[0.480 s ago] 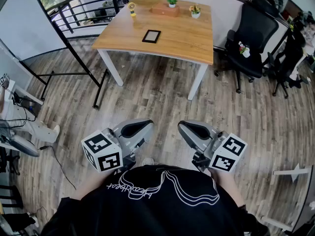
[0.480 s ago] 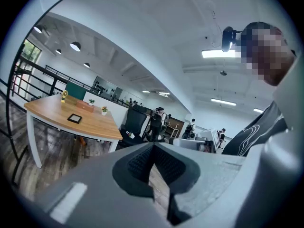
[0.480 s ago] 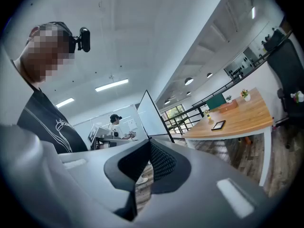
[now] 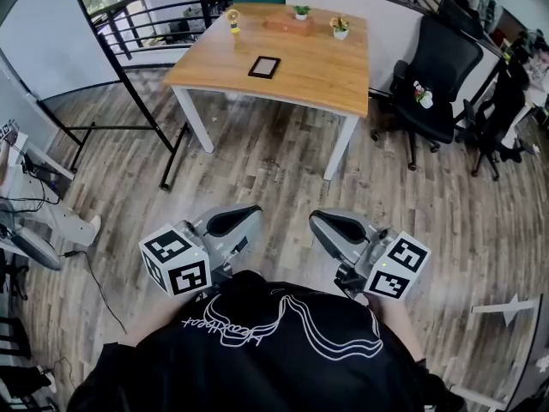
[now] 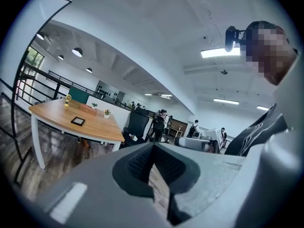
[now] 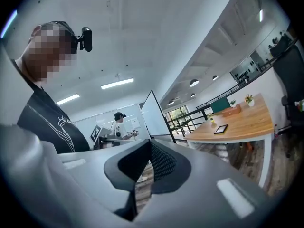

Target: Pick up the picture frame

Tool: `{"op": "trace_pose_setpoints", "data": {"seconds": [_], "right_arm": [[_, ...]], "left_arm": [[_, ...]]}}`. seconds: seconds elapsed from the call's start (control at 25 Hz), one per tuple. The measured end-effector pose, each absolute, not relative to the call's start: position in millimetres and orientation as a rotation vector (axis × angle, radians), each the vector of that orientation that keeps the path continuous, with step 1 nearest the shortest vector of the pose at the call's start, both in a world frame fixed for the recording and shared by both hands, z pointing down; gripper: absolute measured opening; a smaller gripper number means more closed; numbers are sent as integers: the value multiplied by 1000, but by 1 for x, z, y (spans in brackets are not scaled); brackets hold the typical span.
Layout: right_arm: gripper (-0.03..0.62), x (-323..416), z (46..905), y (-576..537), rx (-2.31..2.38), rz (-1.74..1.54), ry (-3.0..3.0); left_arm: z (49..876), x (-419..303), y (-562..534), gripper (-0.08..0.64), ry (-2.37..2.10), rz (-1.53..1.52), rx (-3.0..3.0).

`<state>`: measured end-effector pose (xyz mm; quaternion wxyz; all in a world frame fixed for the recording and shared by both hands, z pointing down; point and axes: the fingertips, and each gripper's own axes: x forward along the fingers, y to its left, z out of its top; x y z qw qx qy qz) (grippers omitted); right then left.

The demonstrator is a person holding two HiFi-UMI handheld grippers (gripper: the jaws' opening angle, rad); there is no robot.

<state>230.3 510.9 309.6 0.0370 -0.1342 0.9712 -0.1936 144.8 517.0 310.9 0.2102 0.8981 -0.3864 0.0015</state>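
The picture frame (image 4: 264,67) is small, dark-edged and lies flat on the wooden table (image 4: 317,80), far ahead of me. It shows small in the left gripper view (image 5: 77,121) and the right gripper view (image 6: 221,128). My left gripper (image 4: 256,215) and right gripper (image 4: 315,219) are held close to my chest, side by side over the plank floor, well short of the table. Both have their jaws together with nothing between them (image 5: 153,148) (image 6: 149,144).
On the table's far edge stand a wooden box (image 4: 287,25), two small potted plants (image 4: 340,27) and a yellow figure (image 4: 232,18). Black office chairs (image 4: 433,75) stand right of the table. A black railing (image 4: 129,75) runs on the left, with cables and gear (image 4: 26,221) on the floor.
The head view has shifted a little, and the left gripper sits slightly higher and further left. Nothing has been taken hold of.
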Motion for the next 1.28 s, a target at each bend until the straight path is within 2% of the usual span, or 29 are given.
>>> {"op": "trace_pose_setpoints", "data": {"seconds": [0.24, 0.28, 0.56, 0.76, 1.08, 1.28], "right_arm": [[35, 228, 310, 504, -453, -537, 2992], [44, 228, 311, 501, -458, -535, 2996], [188, 224, 324, 456, -595, -556, 2986], [273, 215, 336, 396, -722, -590, 2964], [293, 164, 357, 278, -799, -685, 2998], [293, 118, 363, 209, -789, -732, 3039]], "left_arm": [[320, 129, 503, 2, -1113, -9, 2474], [321, 127, 498, 25, -1119, -12, 2471], [337, 117, 458, 183, -1083, 4, 2456], [351, 90, 407, 243, -1084, -7, 2440], [375, 25, 292, 311, -1095, 3, 2386], [396, -25, 220, 316, -1108, 12, 2313]]}}
